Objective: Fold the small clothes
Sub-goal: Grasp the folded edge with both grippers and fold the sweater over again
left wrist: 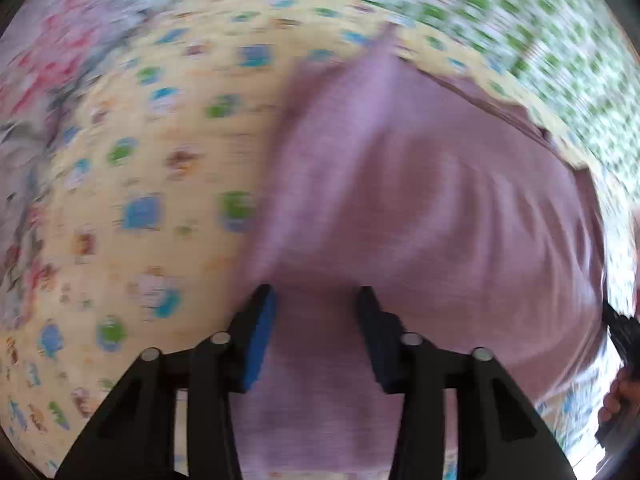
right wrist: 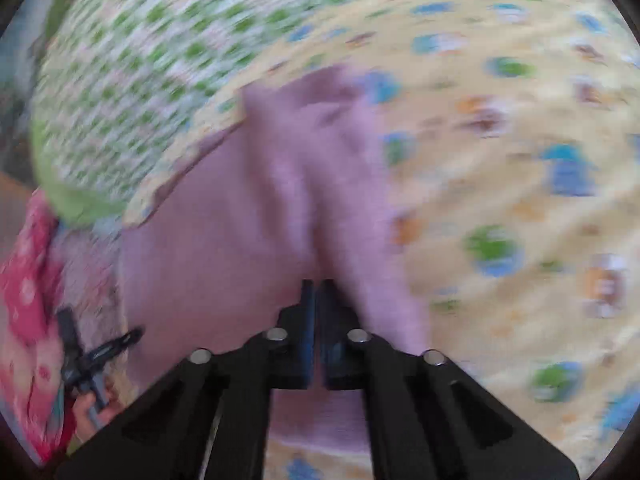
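A small mauve garment (left wrist: 440, 208) lies on a yellow printed sheet (left wrist: 152, 168); both views are motion-blurred. My left gripper (left wrist: 316, 294) has its jaws apart, with a fold of the garment between and under the fingers. In the right wrist view the same garment (right wrist: 224, 216) is gathered into a ridge. My right gripper (right wrist: 318, 284) is shut on that garment's near edge and lifts it. The other gripper shows at the right edge of the left view (left wrist: 624, 332) and at the lower left of the right view (right wrist: 86, 356).
A green-and-white checked cloth (left wrist: 520, 20) lies beyond the yellow sheet and also shows in the right wrist view (right wrist: 132, 64). A pink and red patterned cloth (right wrist: 28, 280) is at the left there. More pink patterned fabric (left wrist: 60, 40) lies far left.
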### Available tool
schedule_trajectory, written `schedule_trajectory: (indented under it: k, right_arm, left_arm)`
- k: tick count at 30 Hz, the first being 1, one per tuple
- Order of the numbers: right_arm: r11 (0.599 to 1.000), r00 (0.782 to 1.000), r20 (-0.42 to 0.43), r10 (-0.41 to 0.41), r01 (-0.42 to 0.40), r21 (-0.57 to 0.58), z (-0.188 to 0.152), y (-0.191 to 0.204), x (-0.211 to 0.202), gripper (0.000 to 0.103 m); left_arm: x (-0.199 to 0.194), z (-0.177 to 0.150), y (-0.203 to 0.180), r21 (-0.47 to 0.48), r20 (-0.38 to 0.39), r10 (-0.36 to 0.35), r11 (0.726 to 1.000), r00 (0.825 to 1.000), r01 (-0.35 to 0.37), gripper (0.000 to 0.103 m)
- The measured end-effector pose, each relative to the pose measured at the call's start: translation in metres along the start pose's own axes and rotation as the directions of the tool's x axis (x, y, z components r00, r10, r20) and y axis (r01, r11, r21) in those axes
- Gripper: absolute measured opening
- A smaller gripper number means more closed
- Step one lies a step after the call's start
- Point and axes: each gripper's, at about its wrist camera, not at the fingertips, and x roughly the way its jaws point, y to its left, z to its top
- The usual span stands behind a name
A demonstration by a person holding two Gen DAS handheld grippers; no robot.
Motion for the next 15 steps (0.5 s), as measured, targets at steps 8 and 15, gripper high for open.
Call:
schedule_trajectory:
  k: [8, 15]
  right_arm:
    - [0.996, 0.996, 0.032, 0.078, -0.077, -0.044, 0.009, 0.033, -0.033, 0.019]
    - [0.955, 0.981, -0.024, 0.192, -0.192, -0.226, -0.006, 0.119, -0.025, 0.049]
  left_arm:
    - [-0.030, -0.005, 0.034, -0.108, 0.028, -0.020, 0.994, 0.999, 0.023, 0.049]
    - [-0.060, -0.052, 0.037, -0.188, 0.017, -0.071, 0.979, 0.997, 0.073, 0.057]
